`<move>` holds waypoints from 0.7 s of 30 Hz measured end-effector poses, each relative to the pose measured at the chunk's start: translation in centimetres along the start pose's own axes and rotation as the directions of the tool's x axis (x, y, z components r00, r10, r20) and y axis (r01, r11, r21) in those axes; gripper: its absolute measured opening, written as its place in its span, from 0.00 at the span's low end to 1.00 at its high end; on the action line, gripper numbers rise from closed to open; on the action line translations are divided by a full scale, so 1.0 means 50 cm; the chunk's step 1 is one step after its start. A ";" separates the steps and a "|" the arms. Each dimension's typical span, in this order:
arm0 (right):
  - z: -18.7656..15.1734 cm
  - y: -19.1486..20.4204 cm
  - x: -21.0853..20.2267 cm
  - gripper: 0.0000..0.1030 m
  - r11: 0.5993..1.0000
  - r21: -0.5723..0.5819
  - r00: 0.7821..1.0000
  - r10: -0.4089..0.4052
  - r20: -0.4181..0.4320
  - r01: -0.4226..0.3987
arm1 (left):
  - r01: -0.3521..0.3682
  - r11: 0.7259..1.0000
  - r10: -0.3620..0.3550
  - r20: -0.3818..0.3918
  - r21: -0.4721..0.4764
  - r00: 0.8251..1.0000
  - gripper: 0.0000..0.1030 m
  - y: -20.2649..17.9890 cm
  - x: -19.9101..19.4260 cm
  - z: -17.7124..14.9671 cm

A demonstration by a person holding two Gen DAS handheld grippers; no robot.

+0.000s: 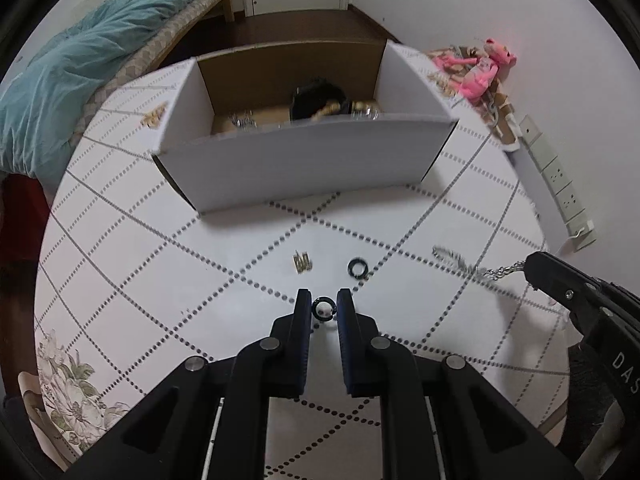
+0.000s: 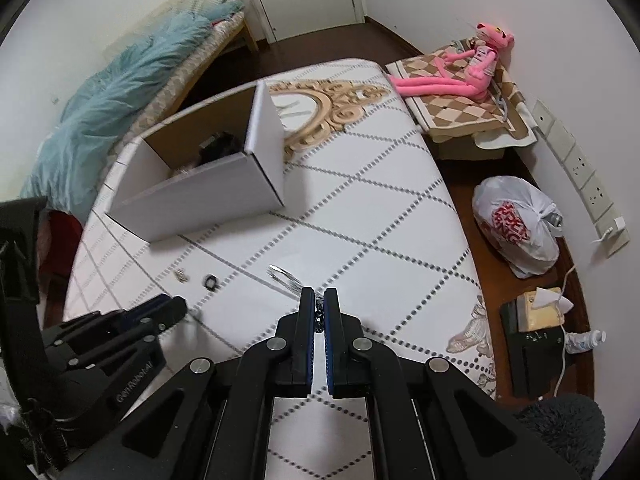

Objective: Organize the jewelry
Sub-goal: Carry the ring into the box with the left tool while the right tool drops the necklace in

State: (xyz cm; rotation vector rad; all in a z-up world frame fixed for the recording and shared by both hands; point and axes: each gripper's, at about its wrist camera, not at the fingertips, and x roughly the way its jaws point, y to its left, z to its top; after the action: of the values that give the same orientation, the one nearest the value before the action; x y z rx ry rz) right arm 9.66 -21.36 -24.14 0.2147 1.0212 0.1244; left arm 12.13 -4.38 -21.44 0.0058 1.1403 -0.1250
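My left gripper (image 1: 324,307) is shut on a small black ring (image 1: 322,309), just above the white table (image 1: 160,260). A second black ring (image 1: 358,268) and a small gold piece (image 1: 301,261) lie on the table ahead of it. My right gripper (image 2: 319,300) is shut on a silver chain (image 2: 286,276), which trails blurred over the table; the chain also shows in the left wrist view (image 1: 464,264). An open white cardboard box (image 1: 304,160) stands farther back and holds a black item and other jewelry. The box also shows in the right wrist view (image 2: 200,192).
A pink plush toy (image 2: 456,76) lies on a checkered cushion beyond the table's right edge. A white plastic bag (image 2: 516,228) and small items sit on the floor at right. A bed with a teal blanket (image 1: 80,68) is at left.
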 end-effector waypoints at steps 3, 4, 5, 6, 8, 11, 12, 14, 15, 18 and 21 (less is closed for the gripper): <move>0.022 0.017 -0.028 0.04 0.999 -0.006 0.999 0.039 0.028 -0.039 | 0.014 1.000 -0.014 0.031 -0.004 0.999 0.10 0.002 -0.032 0.011; 0.028 0.021 -0.035 0.04 0.999 -0.006 0.998 0.048 0.034 -0.048 | 0.019 1.000 -0.019 0.038 -0.005 0.999 0.10 0.004 -0.039 0.016; 0.038 0.027 -0.045 0.04 0.998 -0.010 0.997 0.064 0.042 -0.064 | 0.027 1.000 -0.027 0.047 -0.009 0.999 0.10 0.006 -0.050 0.022; 0.046 0.032 -0.054 0.04 0.997 -0.014 0.996 0.073 0.050 -0.072 | 0.036 0.999 -0.035 0.058 -0.014 0.998 0.10 0.009 -0.064 0.029; 0.069 0.044 -0.076 0.04 0.995 -0.030 0.993 0.097 0.071 -0.095 | 0.056 0.998 -0.054 0.082 -0.023 0.995 0.10 0.015 -0.093 0.045; 0.101 0.061 -0.108 0.04 0.992 -0.052 0.987 0.123 0.101 -0.118 | 0.079 0.996 -0.075 0.120 -0.028 0.990 0.10 0.026 -0.137 0.074; 0.112 0.066 -0.118 0.04 0.990 -0.058 0.985 0.132 0.108 -0.126 | 0.089 0.996 -0.084 0.129 -0.032 0.988 0.10 0.030 -0.147 0.084; 0.142 0.079 -0.141 0.04 0.986 -0.077 0.979 0.154 0.131 -0.145 | 0.109 0.993 -0.103 0.147 -0.035 0.984 0.10 0.040 -0.172 0.111; 0.154 0.085 -0.149 0.04 0.985 -0.085 0.977 0.162 0.140 -0.151 | 0.123 0.992 -0.116 0.151 -0.040 0.982 0.10 0.048 -0.181 0.125; 0.205 0.106 -0.163 0.04 0.979 -0.114 0.969 0.189 0.158 -0.172 | 0.150 0.988 -0.140 0.161 -0.049 0.977 0.10 0.064 -0.194 0.166; 0.260 0.127 -0.150 0.04 0.973 -0.143 0.967 0.204 0.152 -0.183 | 0.160 0.986 -0.151 0.156 -0.052 0.976 0.10 0.084 -0.189 0.213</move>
State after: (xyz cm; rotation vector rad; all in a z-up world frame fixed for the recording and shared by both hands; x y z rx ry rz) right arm 16.86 -18.26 -9.86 0.2039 0.8215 0.3439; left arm 18.35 -0.02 -8.66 -0.1485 0.9918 -0.2244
